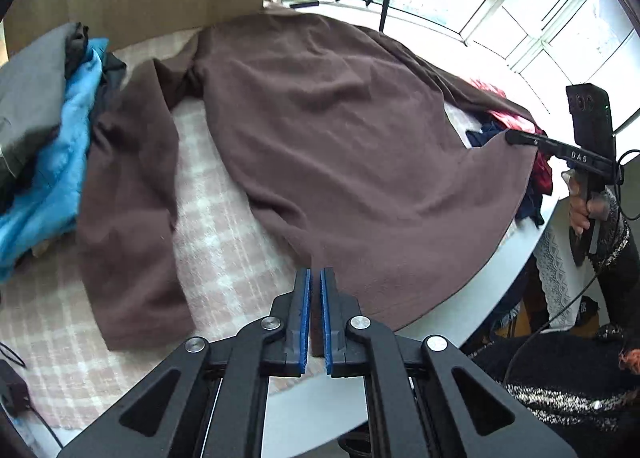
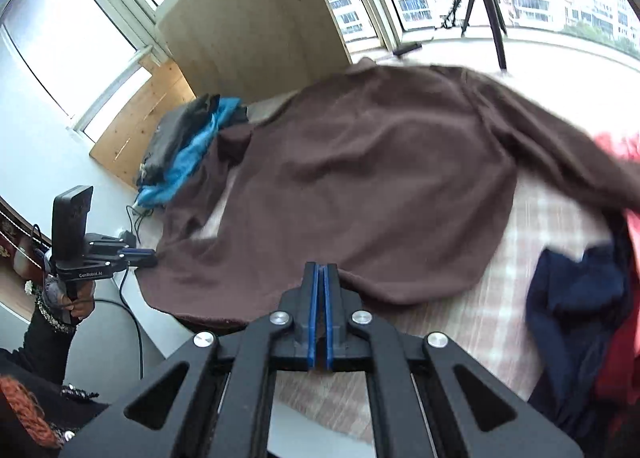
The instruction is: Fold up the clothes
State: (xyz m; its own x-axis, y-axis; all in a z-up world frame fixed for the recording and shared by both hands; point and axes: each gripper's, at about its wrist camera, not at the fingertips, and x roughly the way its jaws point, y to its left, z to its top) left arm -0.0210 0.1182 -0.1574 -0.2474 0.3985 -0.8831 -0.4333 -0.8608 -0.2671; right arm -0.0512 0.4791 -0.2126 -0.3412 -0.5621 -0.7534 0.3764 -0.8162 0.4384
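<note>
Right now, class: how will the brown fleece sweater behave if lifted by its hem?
The brown fleece sweater will likely sag limply, since it drapes in soft wrinkles. Its fuzzy surface probably grips rather than slips. The long sleeve may trail behind.

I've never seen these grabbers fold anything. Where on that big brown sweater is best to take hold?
Probably the bottom hem of the brown sweater, at its two near corners, coming in from the table's near edge. The hem lies closest and fairly flat, and the left gripper and right gripper are each shut on it there.
</note>
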